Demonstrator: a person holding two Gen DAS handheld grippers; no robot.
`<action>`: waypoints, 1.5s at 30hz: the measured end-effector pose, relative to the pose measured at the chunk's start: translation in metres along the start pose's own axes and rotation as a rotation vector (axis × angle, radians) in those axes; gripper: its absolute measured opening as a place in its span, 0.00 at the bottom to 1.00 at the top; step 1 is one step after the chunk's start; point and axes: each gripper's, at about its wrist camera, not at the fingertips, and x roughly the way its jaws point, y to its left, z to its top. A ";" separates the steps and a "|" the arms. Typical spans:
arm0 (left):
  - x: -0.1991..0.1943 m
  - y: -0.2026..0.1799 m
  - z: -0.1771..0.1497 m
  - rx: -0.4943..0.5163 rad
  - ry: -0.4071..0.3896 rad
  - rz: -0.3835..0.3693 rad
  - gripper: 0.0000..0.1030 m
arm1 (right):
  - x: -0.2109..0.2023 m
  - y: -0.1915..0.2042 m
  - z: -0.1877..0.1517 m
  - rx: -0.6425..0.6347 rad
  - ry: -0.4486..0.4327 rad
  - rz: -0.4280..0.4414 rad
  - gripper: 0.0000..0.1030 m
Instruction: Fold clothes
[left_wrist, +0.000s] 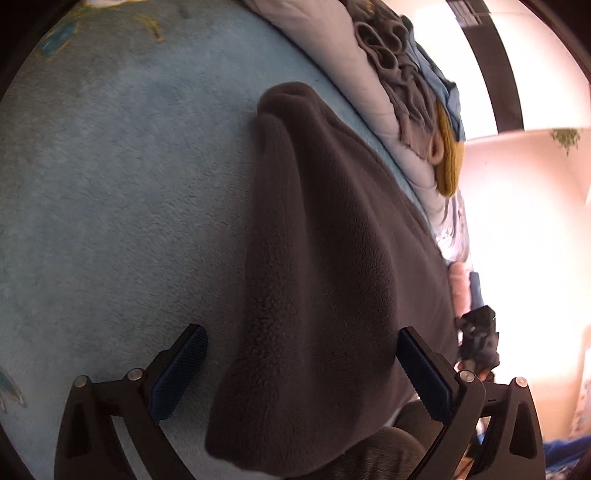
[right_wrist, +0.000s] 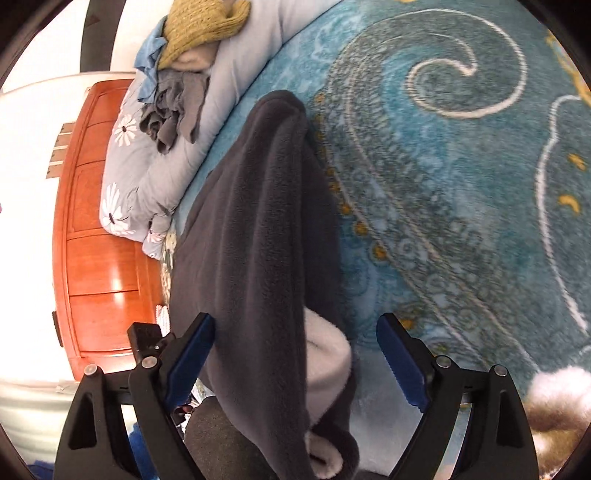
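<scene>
The left gripper (left_wrist: 301, 363), black with ribbed blue pads, stands wide open, its fingers straddling a dark grey fleece garment (left_wrist: 325, 240) without pinching it. The right gripper (right_wrist: 295, 354), of the same build, is likewise spread wide with the same plush garment (right_wrist: 258, 229) running between its fingers, a pale grey lining (right_wrist: 327, 354) showing at a rolled edge. The garment lies long and loosely folded on a teal patterned pile blanket (right_wrist: 461, 184). Beside it lies a lilac daisy-print quilt (right_wrist: 147, 177) heaped with a mustard knitted piece (right_wrist: 201, 27) and crumpled grey cloth (right_wrist: 173, 110); beyond stands a glossy orange-brown wooden cabinet (right_wrist: 99, 266).
</scene>
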 end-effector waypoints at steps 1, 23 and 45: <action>0.000 0.001 0.000 0.004 0.001 -0.009 1.00 | 0.001 0.001 0.000 -0.013 0.007 -0.007 0.87; 0.027 -0.020 0.015 -0.020 0.086 -0.105 0.99 | 0.036 0.020 0.009 -0.095 0.082 0.053 0.89; 0.000 -0.070 0.005 0.105 0.013 0.170 0.47 | 0.012 0.068 -0.010 -0.065 -0.029 -0.165 0.45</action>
